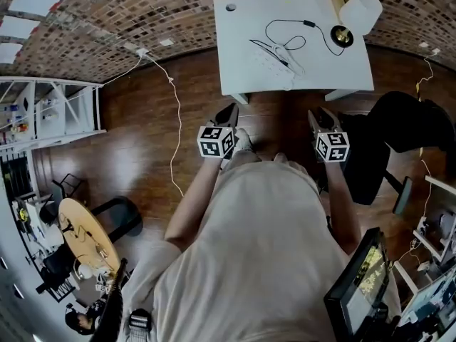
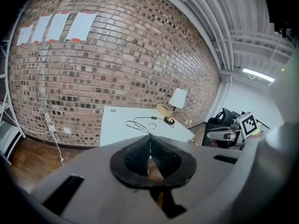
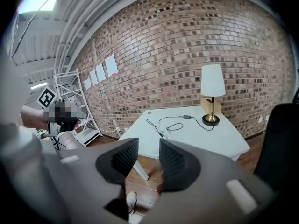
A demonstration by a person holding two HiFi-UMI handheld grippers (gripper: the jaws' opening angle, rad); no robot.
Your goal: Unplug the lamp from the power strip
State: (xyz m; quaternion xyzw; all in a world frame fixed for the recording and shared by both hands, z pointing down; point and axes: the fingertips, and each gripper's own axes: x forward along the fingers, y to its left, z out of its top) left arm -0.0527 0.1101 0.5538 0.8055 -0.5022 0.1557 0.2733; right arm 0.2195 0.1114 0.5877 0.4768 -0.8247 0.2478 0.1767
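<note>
On the white table (image 1: 242, 55) a lamp (image 1: 356, 14) with a white shade and brass base stands at the far right corner. Its black cord (image 1: 285, 26) loops across the top to a white power strip (image 1: 274, 64) near the front edge. Both grippers hang over the wooden floor, short of the table. In the head view, my left gripper (image 1: 228, 112) is left of the right gripper (image 1: 322, 116). The left gripper (image 2: 150, 146) has its pads meeting, nothing in them. The right gripper (image 3: 148, 160) shows a clear gap with only floor behind. The right gripper view also shows the lamp (image 3: 212, 80) and cord (image 3: 175, 123).
A black office chair (image 1: 399, 134) stands right of the table, close to my right gripper. A white shelf unit (image 1: 50, 112) is at the left, against the brick wall. A white cable (image 1: 174, 120) runs from a wall outlet across the floor. A monitor (image 1: 360, 276) sits at the lower right.
</note>
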